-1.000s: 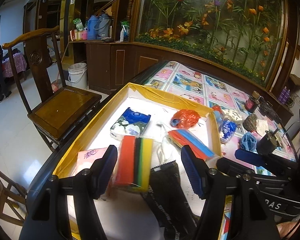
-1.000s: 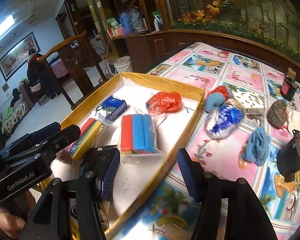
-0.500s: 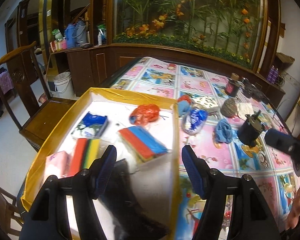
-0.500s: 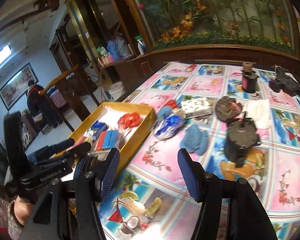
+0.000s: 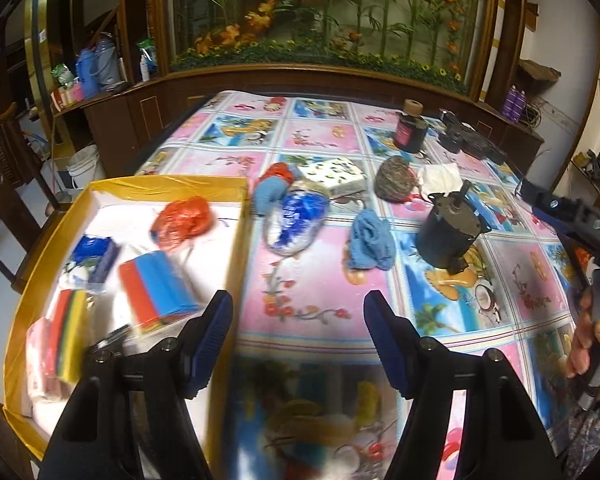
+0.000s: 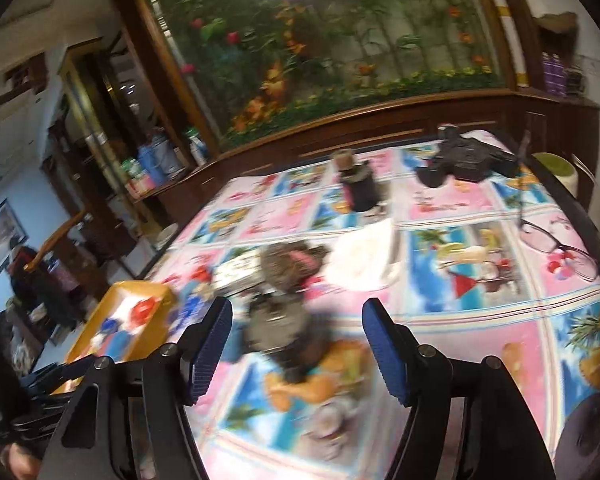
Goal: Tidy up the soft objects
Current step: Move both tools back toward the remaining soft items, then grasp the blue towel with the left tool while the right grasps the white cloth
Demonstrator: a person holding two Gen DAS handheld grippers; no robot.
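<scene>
- Your left gripper (image 5: 298, 332) has its fingers apart with nothing between them; below it you see only the patterned cloth of the counter (image 5: 312, 292), just beside the right wall of the yellow box (image 5: 236, 240).
- Your right gripper (image 6: 296, 350) also has its fingers apart and empty; they have just been opening wider. The black motor-like part (image 6: 278, 328) lies blurred on the counter beyond them, not in a grip.
- The soft things not yet sorted lie in the middle of the counter, to the right of the box: the blue cloth (image 5: 370, 244), the blue-and-white plastic pack (image 5: 294, 220), the light-blue knitted piece (image 5: 270, 196) and the brown yarn ball (image 5: 396, 178).
- The blue cloth is near your left gripper. I judge it light and limp; it will fold and hang down, so take it on the thick bunched middle, not on a loose edge.
- It lies as a crumpled heap, a little longer from the near side to the far side of the counter, with no clear direction of pointing.
- The plastic pack seems light but slippery. Its long axis runs slanted, from near-left to far-right; grip it across the narrow width.
- The box already holds the sponges and the red bag (image 5: 182, 220).
</scene>
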